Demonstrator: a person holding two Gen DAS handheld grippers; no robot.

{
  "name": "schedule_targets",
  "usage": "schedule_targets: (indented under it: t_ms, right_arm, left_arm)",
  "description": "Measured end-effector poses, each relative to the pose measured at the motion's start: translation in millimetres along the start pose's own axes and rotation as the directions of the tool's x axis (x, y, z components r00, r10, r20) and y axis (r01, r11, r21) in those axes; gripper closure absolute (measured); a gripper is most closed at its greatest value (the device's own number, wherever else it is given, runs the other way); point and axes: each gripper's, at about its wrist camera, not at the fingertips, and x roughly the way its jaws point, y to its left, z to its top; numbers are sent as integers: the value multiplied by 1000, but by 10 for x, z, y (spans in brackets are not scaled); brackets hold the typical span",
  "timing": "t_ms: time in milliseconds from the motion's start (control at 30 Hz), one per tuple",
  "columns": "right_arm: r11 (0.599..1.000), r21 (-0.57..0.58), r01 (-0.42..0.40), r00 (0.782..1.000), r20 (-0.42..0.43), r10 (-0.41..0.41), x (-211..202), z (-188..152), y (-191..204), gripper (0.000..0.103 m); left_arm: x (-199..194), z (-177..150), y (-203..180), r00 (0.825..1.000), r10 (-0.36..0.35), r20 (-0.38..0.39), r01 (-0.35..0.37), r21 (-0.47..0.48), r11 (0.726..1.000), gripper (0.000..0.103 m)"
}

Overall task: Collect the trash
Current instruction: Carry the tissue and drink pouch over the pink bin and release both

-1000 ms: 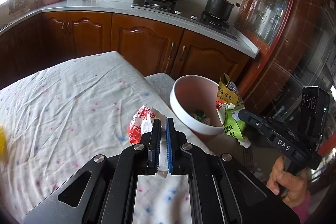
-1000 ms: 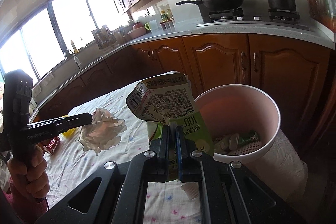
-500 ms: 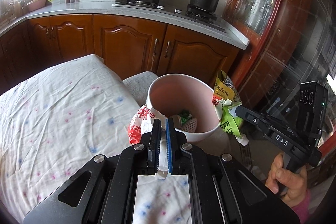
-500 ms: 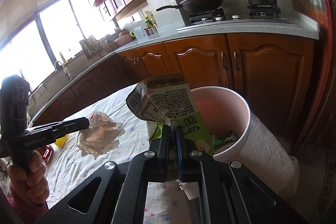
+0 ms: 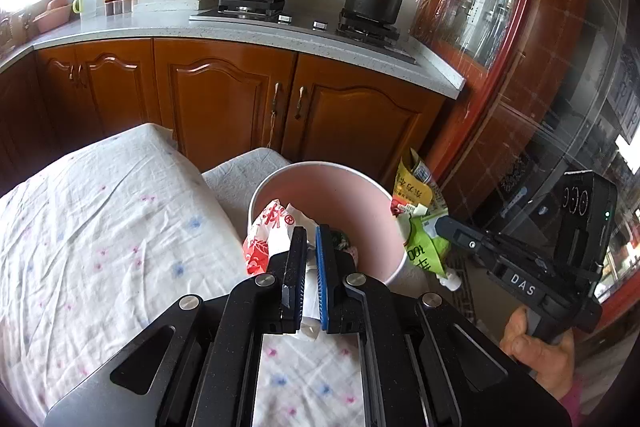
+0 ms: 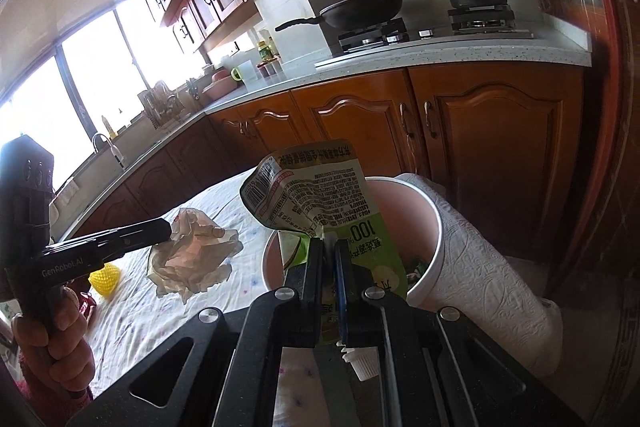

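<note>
1. Left wrist view: my left gripper (image 5: 307, 243) has its jaws nearly closed on a crumpled red-and-white plastic wrapper (image 5: 272, 235), pinching its white tail. The wrapper hangs over the near rim of the round pink plastic bin (image 5: 360, 195), which stands just off the edge of the table with the white floral cloth (image 5: 100, 227). Bits of trash lie at the bin's bottom.
2. Same view: beyond the bin's right side, my right gripper (image 5: 442, 227) holds a green-and-yellow spouted drink pouch (image 5: 420, 223), just outside the rim.
3. Right wrist view: the right gripper (image 6: 329, 251) is clamped tight on the pouch (image 6: 316, 199), whose white spout points down, in front of the bin (image 6: 420, 215).
4. Same view: left of the bin, the left gripper (image 6: 168, 227) holds the wrapper (image 6: 192, 255), here pale and translucent, above the cloth (image 6: 132, 307). A yellow mesh ball (image 6: 105, 274) lies farther left of the bin.
</note>
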Motion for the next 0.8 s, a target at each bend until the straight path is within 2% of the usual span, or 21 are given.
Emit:
schedule_targets:
  t_ms: [400, 800]
  right_arm:
    - [1000, 22, 10, 1000, -18, -10, 149, 74, -162, 98]
    - [999, 2, 43, 995, -85, -43, 395, 116, -154, 98]
  left_arm:
    - [308, 134, -82, 1000, -9, -25, 9, 1, 1000, 99]
    - [659, 150, -44, 997, -2, -84, 1, -15, 1000, 99]
